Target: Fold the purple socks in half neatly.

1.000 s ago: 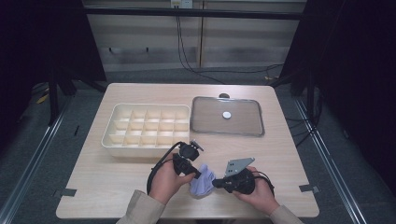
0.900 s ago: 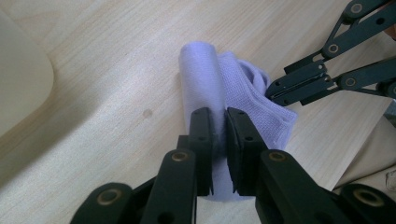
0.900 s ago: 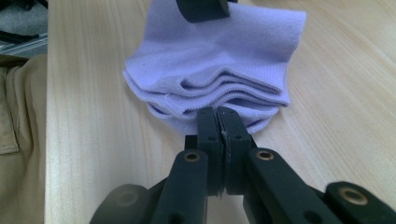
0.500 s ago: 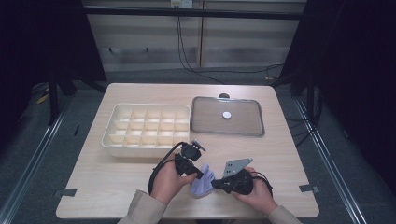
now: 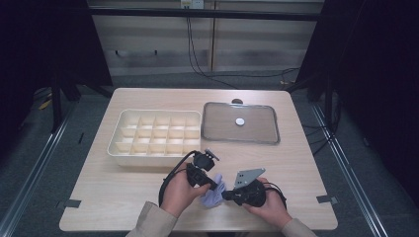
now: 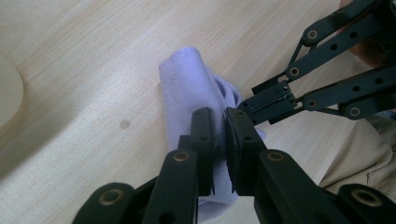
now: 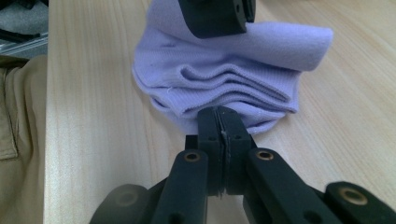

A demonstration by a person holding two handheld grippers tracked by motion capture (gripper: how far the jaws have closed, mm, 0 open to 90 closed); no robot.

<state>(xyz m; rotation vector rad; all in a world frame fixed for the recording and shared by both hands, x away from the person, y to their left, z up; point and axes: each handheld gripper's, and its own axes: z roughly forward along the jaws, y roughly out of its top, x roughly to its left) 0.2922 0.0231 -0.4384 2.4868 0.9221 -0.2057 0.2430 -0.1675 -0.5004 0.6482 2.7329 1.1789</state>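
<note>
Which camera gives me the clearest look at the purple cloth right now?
The right gripper view: the purple cloth sits close and sharp, folded layers visible. The left gripper view shows it partly behind the jaws. The high view shows a small patch between the left gripper and right gripper.

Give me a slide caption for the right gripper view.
Right gripper pinches the folded lilac cloth on the table.
</note>
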